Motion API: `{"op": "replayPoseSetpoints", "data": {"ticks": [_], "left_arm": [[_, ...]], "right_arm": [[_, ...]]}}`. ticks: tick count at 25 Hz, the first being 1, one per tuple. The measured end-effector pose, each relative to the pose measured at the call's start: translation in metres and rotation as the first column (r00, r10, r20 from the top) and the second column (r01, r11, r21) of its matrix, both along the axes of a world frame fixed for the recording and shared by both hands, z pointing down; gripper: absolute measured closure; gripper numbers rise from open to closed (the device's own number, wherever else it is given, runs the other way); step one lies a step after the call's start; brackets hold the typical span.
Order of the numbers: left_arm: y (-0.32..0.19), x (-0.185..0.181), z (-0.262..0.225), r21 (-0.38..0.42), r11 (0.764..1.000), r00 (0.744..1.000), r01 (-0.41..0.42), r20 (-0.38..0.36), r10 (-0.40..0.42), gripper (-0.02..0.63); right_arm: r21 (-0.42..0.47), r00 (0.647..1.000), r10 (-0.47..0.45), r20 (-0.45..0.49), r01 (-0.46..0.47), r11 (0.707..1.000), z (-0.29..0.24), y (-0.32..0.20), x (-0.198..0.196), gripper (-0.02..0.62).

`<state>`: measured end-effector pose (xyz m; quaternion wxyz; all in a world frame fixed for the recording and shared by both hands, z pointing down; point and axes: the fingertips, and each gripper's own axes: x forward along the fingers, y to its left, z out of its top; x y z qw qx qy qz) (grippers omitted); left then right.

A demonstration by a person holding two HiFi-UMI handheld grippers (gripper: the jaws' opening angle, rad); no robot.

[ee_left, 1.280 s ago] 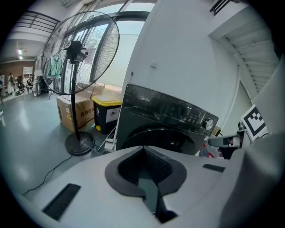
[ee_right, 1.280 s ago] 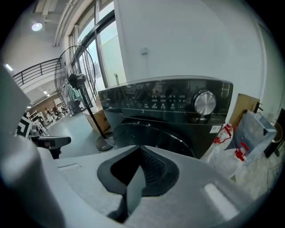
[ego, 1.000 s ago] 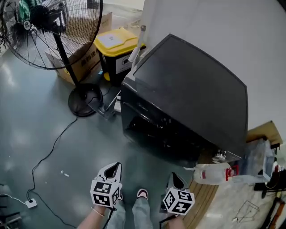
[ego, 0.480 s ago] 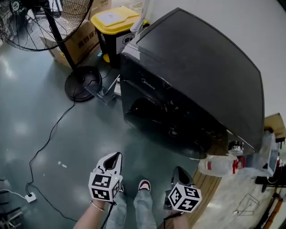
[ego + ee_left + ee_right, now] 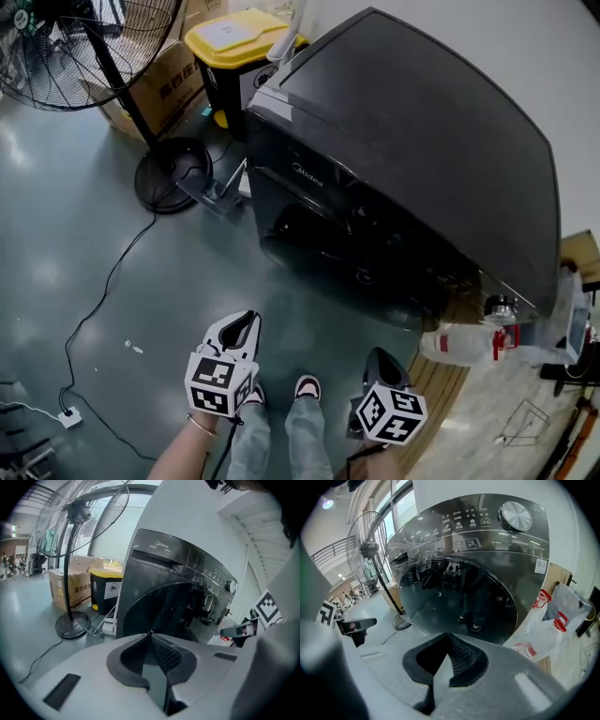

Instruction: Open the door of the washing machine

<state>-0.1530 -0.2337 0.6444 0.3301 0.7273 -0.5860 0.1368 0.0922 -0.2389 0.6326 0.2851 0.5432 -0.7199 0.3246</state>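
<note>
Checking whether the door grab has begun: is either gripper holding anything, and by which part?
Nothing is held. The left gripper and the right gripper both have their jaws together on nothing, apart from the washing machine door.

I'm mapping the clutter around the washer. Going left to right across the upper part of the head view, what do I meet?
Standing fan → yellow-lidded bin → washing machine → clear plastic bag.
</note>
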Motion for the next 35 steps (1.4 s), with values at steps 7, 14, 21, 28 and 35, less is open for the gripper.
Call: {"op": "replayPoseSetpoints", "data": {"ticks": [7, 14, 21, 28, 35], "left_arm": [[-0.024, 0.002, -0.01, 0.045, 0.991, 0.992, -0.125, -0.007, 0.125, 0.472], [-0.056, -0.002, -0.019, 0.103, 0.958, 0.963, -0.267, 0.047, 0.264, 0.428], [-0.087, 0.001, -0.021, 0.119, 0.906, 0.914, -0.407, 0.058, 0.403, 0.383], [-0.107, 0.001, -0.023, 0.142, 0.89, 0.901, -0.433, 0.067, 0.428, 0.37], [-0.127, -0.001, -0.02, 0.118, 0.847, 0.853, -0.519, 0.138, 0.504, 0.365]], "right_arm": [[-0.012, 1.0, 0.018, -0.001, -0.018, 1.0, 0.004, -0.002, 0.001, 0.591], [-0.025, 0.999, 0.032, -0.006, -0.032, 0.999, 0.01, -0.002, 0.002, 0.591], [-0.038, 0.999, 0.042, -0.008, -0.042, 0.998, 0.019, -0.002, 0.002, 0.591], [-0.052, 0.999, 0.046, -0.013, -0.046, 0.998, 0.023, -0.007, 0.003, 0.591], [-0.06, 0.998, 0.055, -0.007, -0.056, 0.997, 0.028, -0.013, 0.001, 0.591]]}}
